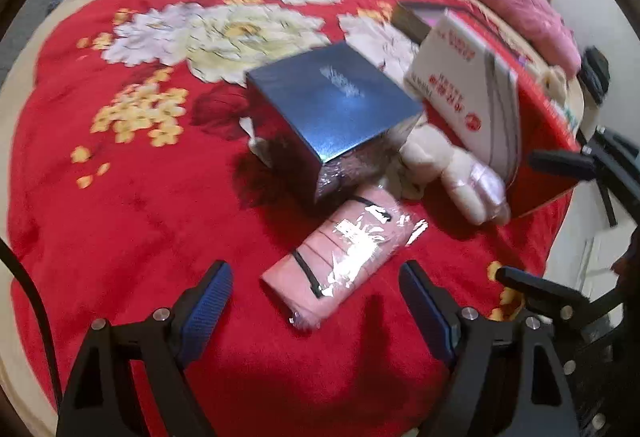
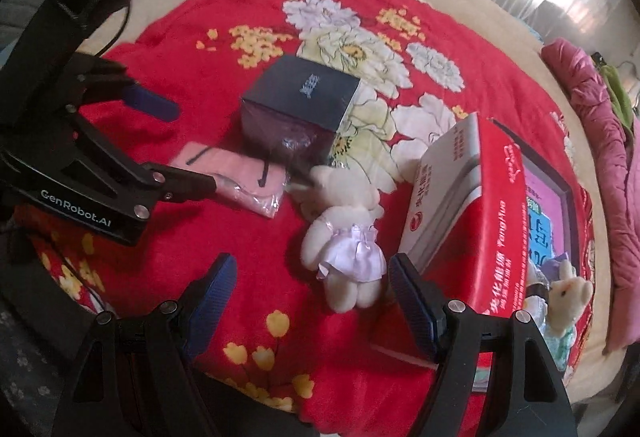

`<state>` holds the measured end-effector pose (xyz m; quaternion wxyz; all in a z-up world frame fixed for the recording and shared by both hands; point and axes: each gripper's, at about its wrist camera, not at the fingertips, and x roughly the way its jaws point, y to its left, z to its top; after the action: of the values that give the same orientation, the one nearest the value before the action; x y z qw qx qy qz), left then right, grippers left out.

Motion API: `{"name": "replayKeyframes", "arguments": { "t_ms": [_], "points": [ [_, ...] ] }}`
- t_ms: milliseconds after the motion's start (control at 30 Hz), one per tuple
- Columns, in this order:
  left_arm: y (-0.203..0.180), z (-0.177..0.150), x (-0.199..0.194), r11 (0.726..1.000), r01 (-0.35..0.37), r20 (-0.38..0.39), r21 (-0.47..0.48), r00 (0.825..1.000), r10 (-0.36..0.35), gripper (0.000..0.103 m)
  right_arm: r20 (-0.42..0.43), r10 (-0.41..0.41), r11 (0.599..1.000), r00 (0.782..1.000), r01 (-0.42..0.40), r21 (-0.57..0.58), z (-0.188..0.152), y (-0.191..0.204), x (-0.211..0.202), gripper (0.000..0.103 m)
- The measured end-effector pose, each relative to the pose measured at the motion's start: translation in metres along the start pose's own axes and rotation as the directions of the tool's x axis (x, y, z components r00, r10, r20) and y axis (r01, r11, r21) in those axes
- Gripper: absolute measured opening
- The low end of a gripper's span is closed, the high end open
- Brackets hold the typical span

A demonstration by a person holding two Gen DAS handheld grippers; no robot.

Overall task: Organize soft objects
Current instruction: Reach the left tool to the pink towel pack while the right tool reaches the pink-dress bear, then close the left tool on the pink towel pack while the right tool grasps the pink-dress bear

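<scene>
From the left wrist view, the left gripper (image 1: 316, 289) hangs with its jaws spread wide and nothing between the pads, just above the near end of a pink cloth pack in clear wrap (image 1: 340, 261) that lies on the red flowered blanket (image 1: 132, 221). Beyond the pack stands a dark blue box (image 1: 332, 105), with a white plush bear (image 1: 452, 169) touching its right side, its head tucked out of sight behind the box. A red and white carton (image 1: 472, 93) leans over the bear; its far end is blurred. At the right edge the black fingers of the right gripper (image 1: 532, 217) poke in, cut off by the frame.

The right wrist view shows what the first hides: the bear (image 2: 348, 233) whole, in a lilac dress, and inside the open carton (image 2: 492, 213) a second small plush toy (image 2: 568, 297) (partly hidden by the carton wall). The right gripper (image 2: 310, 301) is likewise released and empty, poised over the bear's legs. The left gripper (image 2: 192, 145) stands over the pink pack (image 2: 236, 181), toward the blanket's left edge.
</scene>
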<state>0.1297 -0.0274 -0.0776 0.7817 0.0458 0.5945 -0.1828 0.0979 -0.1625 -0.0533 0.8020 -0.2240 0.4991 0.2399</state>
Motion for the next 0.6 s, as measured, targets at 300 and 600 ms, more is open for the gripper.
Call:
{"name": "replayKeyframes", "arguments": {
  "t_ms": [300, 600],
  "points": [
    [-0.002, 0.009, 0.031, 0.995, 0.031, -0.062, 0.092, 0.998, -0.025, 0.085, -0.059, -0.109, 0.99, 0.992, 0.104, -0.091, 0.009, 0.002, 0.036, 0.079],
    [0.001, 0.013, 0.035, 0.995, 0.085, -0.052, 0.061, 0.995, -0.082, 0.08, -0.048, -0.222, 0.959, 0.974, 0.209, -0.19, 0.015, 0.005, 0.062, 0.078]
  ]
}}
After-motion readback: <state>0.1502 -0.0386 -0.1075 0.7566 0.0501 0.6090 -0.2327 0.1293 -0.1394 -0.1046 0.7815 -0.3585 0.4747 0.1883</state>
